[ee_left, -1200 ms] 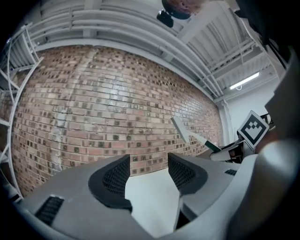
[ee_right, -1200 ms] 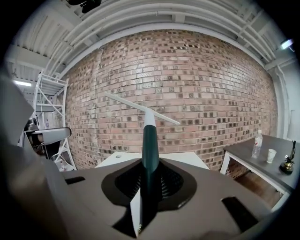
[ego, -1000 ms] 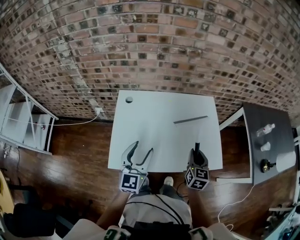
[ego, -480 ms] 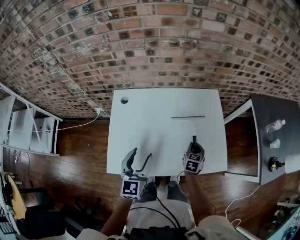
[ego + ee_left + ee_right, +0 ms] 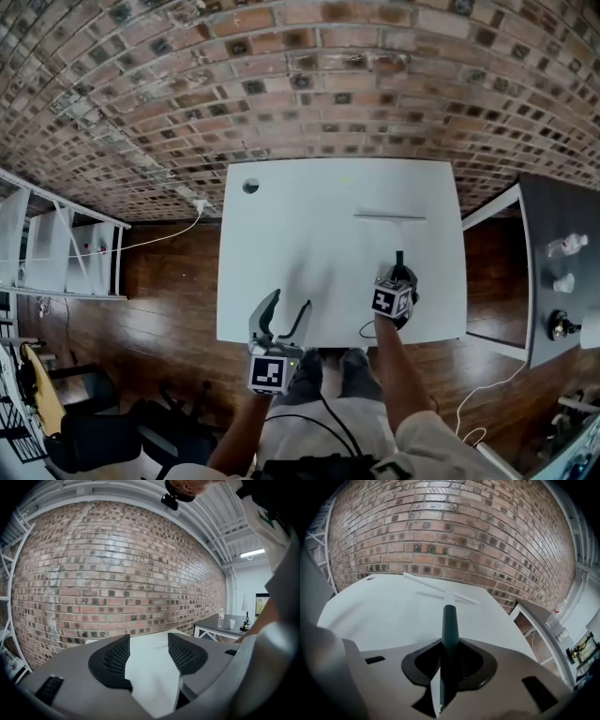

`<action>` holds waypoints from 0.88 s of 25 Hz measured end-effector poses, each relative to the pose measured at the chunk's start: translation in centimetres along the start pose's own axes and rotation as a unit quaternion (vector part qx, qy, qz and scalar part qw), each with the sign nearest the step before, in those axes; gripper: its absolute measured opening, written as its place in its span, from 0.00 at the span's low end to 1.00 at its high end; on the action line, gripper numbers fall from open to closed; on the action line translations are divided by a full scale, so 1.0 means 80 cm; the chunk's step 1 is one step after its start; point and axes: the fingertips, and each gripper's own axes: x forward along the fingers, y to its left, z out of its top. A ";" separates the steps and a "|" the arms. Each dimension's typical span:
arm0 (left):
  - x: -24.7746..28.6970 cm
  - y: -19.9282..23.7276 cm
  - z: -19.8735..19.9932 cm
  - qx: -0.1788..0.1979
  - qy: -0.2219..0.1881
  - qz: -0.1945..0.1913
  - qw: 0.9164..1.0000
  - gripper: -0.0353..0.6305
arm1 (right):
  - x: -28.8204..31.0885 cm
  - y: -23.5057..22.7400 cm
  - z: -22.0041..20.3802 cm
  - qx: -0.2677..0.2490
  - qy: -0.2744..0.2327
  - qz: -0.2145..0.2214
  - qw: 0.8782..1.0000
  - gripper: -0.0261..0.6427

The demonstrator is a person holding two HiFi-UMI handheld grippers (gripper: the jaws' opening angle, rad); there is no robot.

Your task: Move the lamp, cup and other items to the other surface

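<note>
On the dark side table (image 5: 553,225) at the right stand a clear bottle (image 5: 565,246), a small white cup (image 5: 563,282) and a lamp (image 5: 561,326) with a dark base. The left gripper view shows the same bottle (image 5: 221,617), cup (image 5: 231,623) and lamp (image 5: 245,615) far off. My left gripper (image 5: 289,302) is open and empty at the white table's front edge. My right gripper (image 5: 399,258) is shut with nothing in it, low over the white table (image 5: 300,234), pointing at a thin pale strip (image 5: 389,217). That strip (image 5: 440,588) lies flat just ahead of the shut fingers (image 5: 450,620).
A brick wall (image 5: 309,84) runs behind the white table, which has a round cable hole (image 5: 250,186) at its back left corner. A white shelf frame (image 5: 56,253) stands at the left. A cable (image 5: 141,246) lies on the wooden floor.
My right gripper has moved forward over the white table toward the strip, still shut. The left gripper has stayed open near the front edge. The head view has shifted slightly.
</note>
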 end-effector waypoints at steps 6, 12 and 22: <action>0.001 0.018 0.000 -0.005 0.000 0.015 1.000 0.44 | 0.013 0.003 -0.016 -0.043 0.028 -0.018 0.999 0.16; -0.003 0.026 -0.002 -0.003 0.002 0.020 1.000 0.44 | 0.015 0.002 -0.021 -0.059 0.037 -0.037 0.997 0.17; -0.016 0.031 -0.015 -0.011 0.012 0.023 1.000 0.44 | 0.006 -0.001 -0.021 -0.040 0.035 -0.049 0.997 0.32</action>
